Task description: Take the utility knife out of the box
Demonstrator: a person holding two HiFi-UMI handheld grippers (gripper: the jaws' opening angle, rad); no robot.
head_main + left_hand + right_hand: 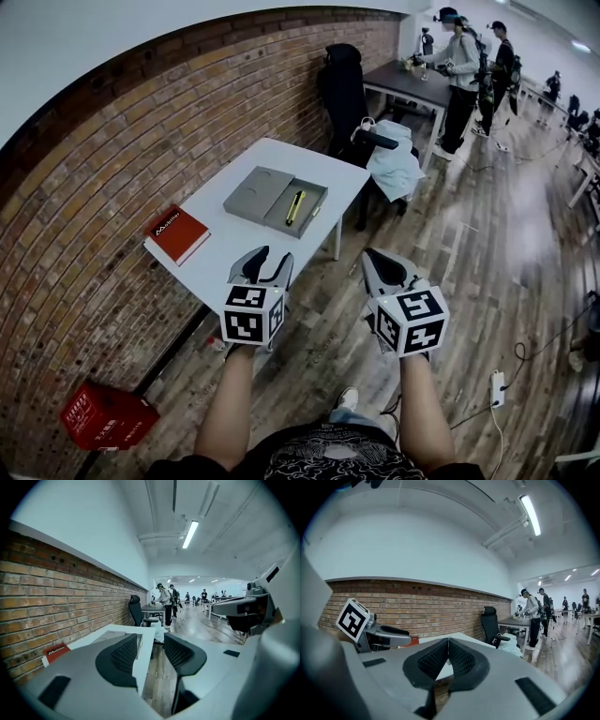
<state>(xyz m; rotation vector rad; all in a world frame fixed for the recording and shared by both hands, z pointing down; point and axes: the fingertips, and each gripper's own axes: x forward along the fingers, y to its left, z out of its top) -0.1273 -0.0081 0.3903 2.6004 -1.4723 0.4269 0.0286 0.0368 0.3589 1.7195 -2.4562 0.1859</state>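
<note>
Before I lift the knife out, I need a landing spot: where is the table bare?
The widest bare patch of the table lies between the red book and the open box, near the front edge. A smaller one lies beyond the box. The strip beside the knife is narrow.

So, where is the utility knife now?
In the head view the utility knife lies in the right half of the open grey box on the white table, right of the red book.
</note>
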